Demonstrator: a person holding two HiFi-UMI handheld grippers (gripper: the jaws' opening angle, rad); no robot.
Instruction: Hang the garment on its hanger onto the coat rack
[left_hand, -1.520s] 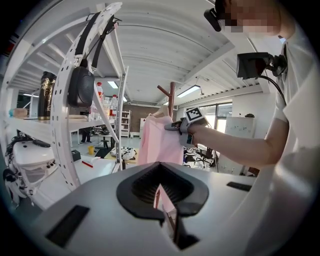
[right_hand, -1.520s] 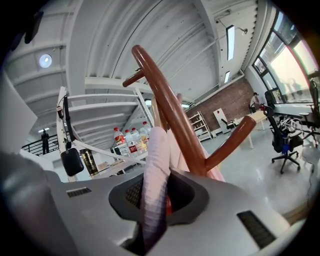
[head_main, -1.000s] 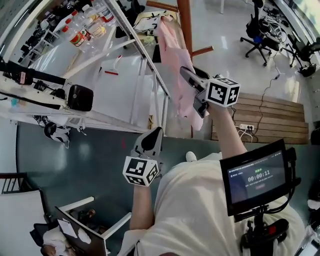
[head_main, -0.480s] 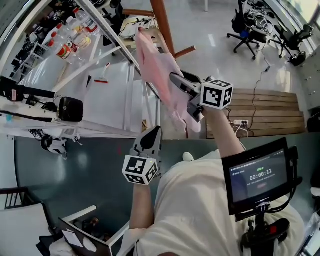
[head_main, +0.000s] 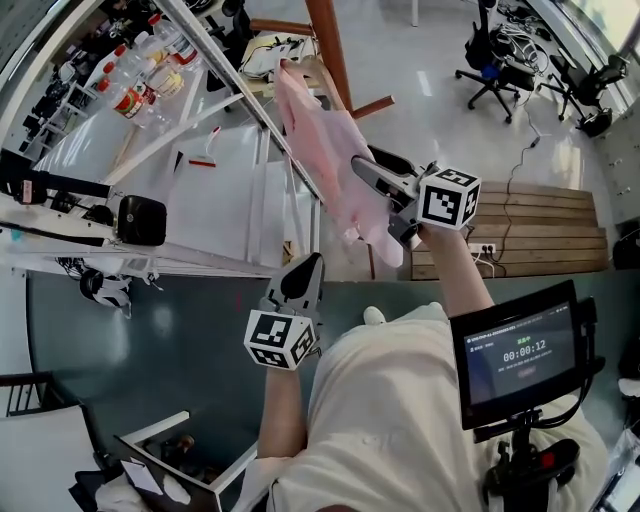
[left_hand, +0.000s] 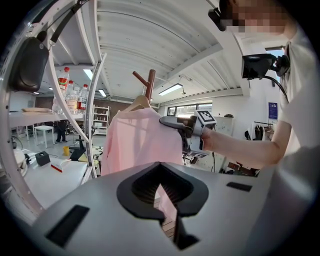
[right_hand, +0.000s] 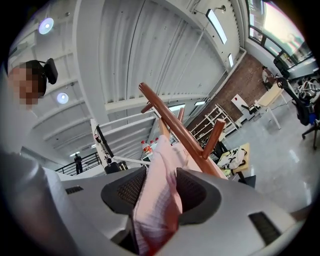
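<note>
Item: garment (head_main: 318, 145) on hanger (left_hand: 138, 103), seemingly hooked over coat rack (head_main: 326, 42). My right tool (right_hand: 158, 191): jaws just opening, fabric loose between. My left tool (left_hand: 162, 195): closed, empty. Remaining: I withdraw.

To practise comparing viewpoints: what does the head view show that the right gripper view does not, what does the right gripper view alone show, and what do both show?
Only the head view: the left gripper, a screen and an office chair. Only the right gripper view: the ceiling, and the garment lying between the fingers, which have just been opening. Both: the right gripper, the garment and the coat rack.
</note>
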